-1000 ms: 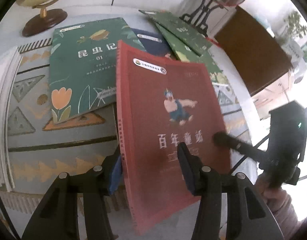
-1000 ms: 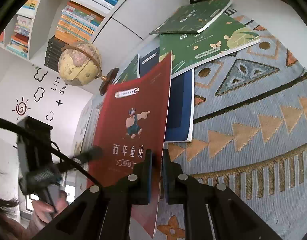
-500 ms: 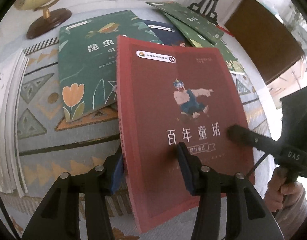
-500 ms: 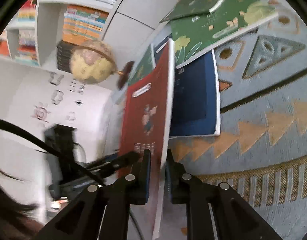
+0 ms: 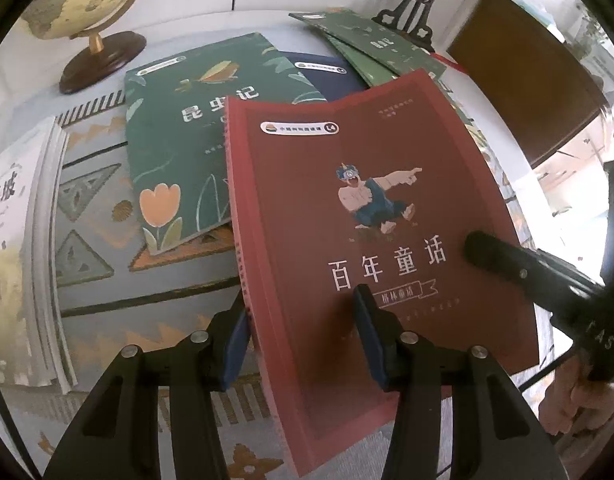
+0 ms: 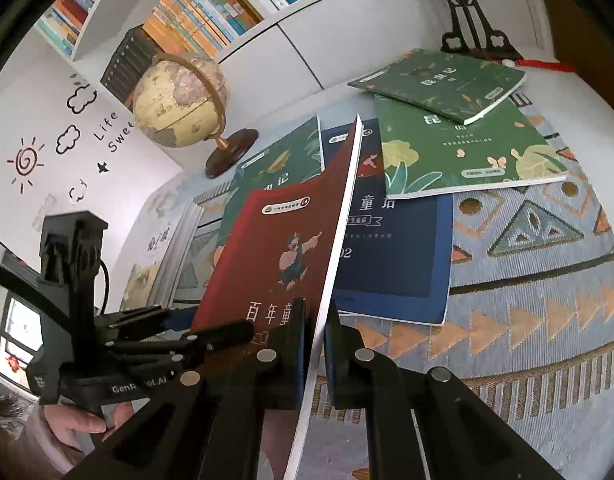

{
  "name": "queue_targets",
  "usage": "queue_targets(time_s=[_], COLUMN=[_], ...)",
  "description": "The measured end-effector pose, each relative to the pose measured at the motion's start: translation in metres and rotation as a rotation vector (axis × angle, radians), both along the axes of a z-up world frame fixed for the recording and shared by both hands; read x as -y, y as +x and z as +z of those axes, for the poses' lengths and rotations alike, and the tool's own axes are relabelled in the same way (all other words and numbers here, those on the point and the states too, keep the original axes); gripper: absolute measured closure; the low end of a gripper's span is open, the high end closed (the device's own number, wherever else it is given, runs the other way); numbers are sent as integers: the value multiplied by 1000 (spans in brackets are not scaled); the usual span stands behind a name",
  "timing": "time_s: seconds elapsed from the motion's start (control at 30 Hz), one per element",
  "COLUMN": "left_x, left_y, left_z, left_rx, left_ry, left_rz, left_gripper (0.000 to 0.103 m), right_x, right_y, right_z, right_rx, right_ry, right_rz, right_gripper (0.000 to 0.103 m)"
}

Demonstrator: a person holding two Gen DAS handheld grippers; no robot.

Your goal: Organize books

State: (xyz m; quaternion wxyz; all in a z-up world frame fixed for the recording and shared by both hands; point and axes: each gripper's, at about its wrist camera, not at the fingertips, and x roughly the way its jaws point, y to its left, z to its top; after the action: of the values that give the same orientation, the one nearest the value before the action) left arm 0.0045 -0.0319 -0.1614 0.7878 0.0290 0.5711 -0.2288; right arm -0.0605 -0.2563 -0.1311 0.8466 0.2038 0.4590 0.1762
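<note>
Red book [image 5: 371, 240] held raised and tilted above patterned cloth [image 6: 527, 320], clear of books lying beneath. Right gripper [image 6: 315, 332] clamped on page edge of red book, pads pressed on both faces. Left gripper [image 5: 303, 328] set astride spine edge; one pad seen on cover, other behind spine, contact there not determinable. Green book [image 5: 179, 152] and navy book [image 6: 399, 256] noted flat on cloth, partly overlapped. Globe [image 6: 179, 104] observed behind. White book [image 5: 15, 240] recorded at left edge.
</note>
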Motion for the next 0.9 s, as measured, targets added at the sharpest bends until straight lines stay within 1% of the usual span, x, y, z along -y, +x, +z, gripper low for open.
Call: queue_targets(time_s=[0.2,0.3,0.4,0.5,0.7,0.9], left_x=[-7,-16,-29,-47,-85,-127], left_y=[8,13,19,25,31,33], left_z=[14,24,33,41,52,66], left_rx=[20,42,74,92,121,161], left_ry=[12,16,0,-7,-13,15], left_rz=[16,33,61,98,163,223], left_gripper=[58,58,58,58,58,58], right_x=[-11,-21,-33,-44,-81,-120], right_y=[0,7,12,19,34,45], right_z=[12,20,32,40,54,63], right_rx=[16,28,55,71,100,118], right_ry=[-23,-36,-48,-45,-47,-31], right_rz=[-9,-7,3,10,56,93], right_gripper=[95,95,95,95,95,95])
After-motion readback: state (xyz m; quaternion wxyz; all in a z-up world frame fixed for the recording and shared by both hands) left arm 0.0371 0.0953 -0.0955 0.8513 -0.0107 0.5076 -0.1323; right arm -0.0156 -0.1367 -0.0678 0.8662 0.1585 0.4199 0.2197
